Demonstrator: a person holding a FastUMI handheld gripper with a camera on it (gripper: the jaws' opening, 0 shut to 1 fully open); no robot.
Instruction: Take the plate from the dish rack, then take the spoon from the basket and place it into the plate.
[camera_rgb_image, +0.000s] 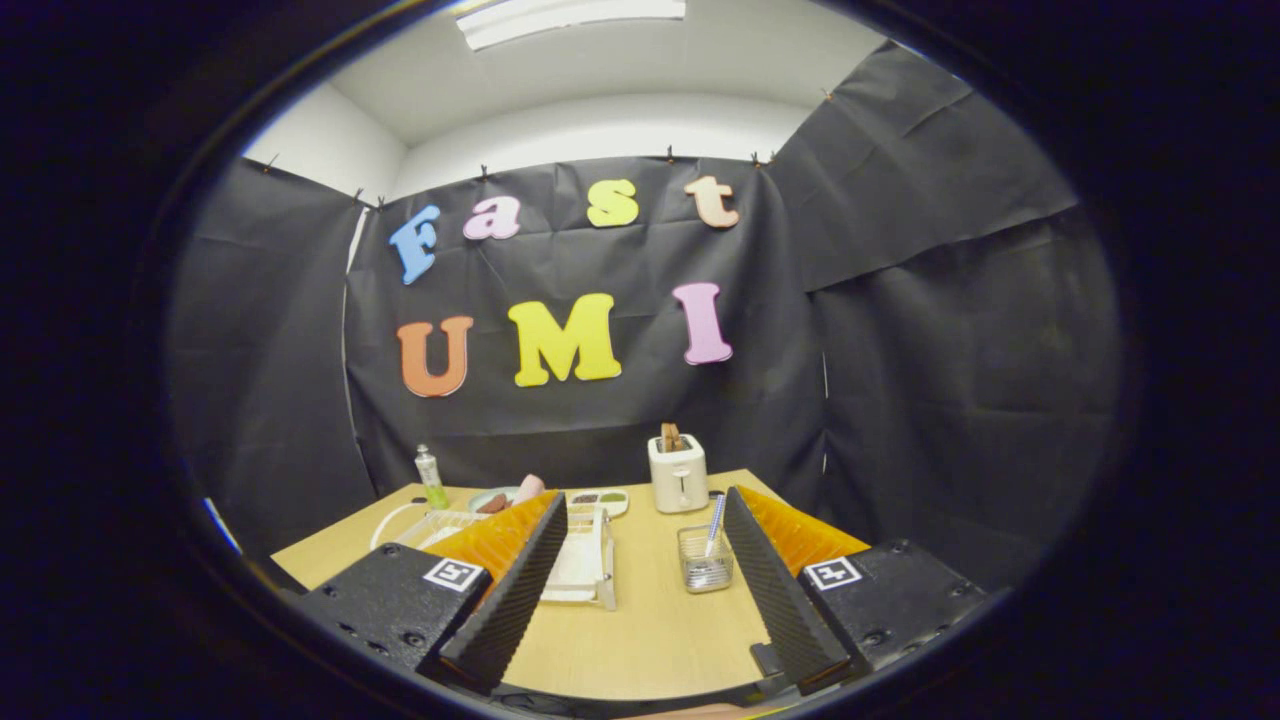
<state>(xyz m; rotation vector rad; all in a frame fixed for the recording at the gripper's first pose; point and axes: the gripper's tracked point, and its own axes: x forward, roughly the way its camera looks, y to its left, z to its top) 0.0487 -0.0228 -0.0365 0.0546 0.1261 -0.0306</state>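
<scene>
So the gripper (640, 590) is spread wide apart with nothing between its 2 fingers (510, 600), just hanging above the near part of the wooden table (650, 640). My guess is it's parked back like this to take in the whole layout before going for anything, since neither step of the task looks started.

Using the basket (705, 560) as the anchor: it's the little clear mesh cup standing just ahead of the right finger, and the spoon (715, 522) stands in it handle-up, leaning a bit. Upright like that, the handle is easy to pinch from above, which is probably why it's stored that way.

Left of the basket, partly behind the left finger, is the white dish rack (585, 560). The plate (440, 535) seems to be the pale thing sitting in the rack's left part, but the finger hides most of it, so I can't say how it's standing.

Behind the basket and slightly left is a white toaster (678, 473) with toast poking out. Farther left of that, along the back of the table, there's a small divided dish (600, 499), a round dish with brownish and pink bits (505, 497), and a green bottle (431, 478).

I'd say the rack comes 1st, so the gripper needs to swing left.
</scene>
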